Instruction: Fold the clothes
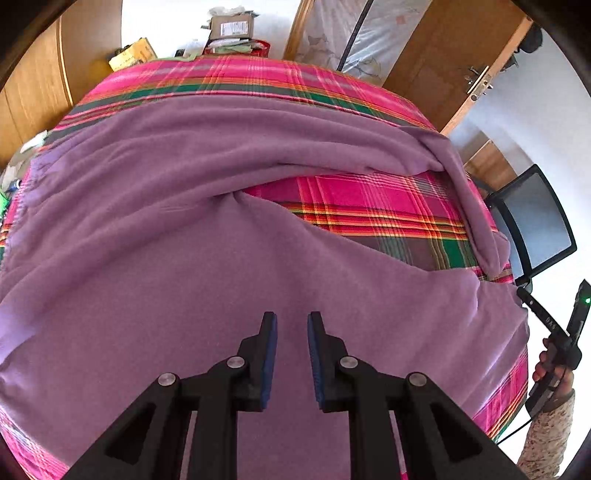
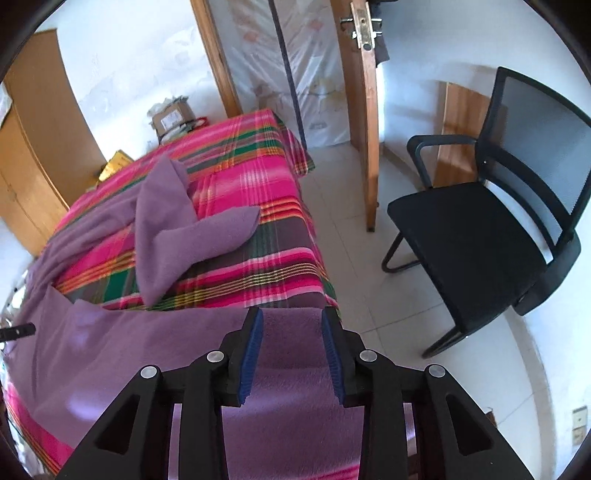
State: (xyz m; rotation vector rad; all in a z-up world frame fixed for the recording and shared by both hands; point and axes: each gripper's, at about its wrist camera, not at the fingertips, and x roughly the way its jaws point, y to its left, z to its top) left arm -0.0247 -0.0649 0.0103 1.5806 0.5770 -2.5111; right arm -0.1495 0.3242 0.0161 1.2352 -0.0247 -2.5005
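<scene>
A large purple fleece garment (image 1: 192, 155) lies spread over a table with a pink plaid cloth (image 1: 369, 206). One sleeve (image 2: 207, 229) lies bent across the plaid in the right wrist view. My left gripper (image 1: 291, 321) is open and empty, just above the purple fabric near the table's front. My right gripper (image 2: 291, 317) is open over the garment's corner (image 2: 291, 354) at the table's front right edge; the fabric lies between the jaws, not pinched. The right gripper also shows in the left wrist view (image 1: 554, 339), held in a hand.
A black mesh office chair (image 2: 480, 229) stands on the tiled floor right of the table. A wooden door (image 2: 364, 110) stands open behind it. Cardboard boxes (image 1: 231, 27) sit past the table's far end. Wooden wardrobes (image 2: 33, 166) line the left wall.
</scene>
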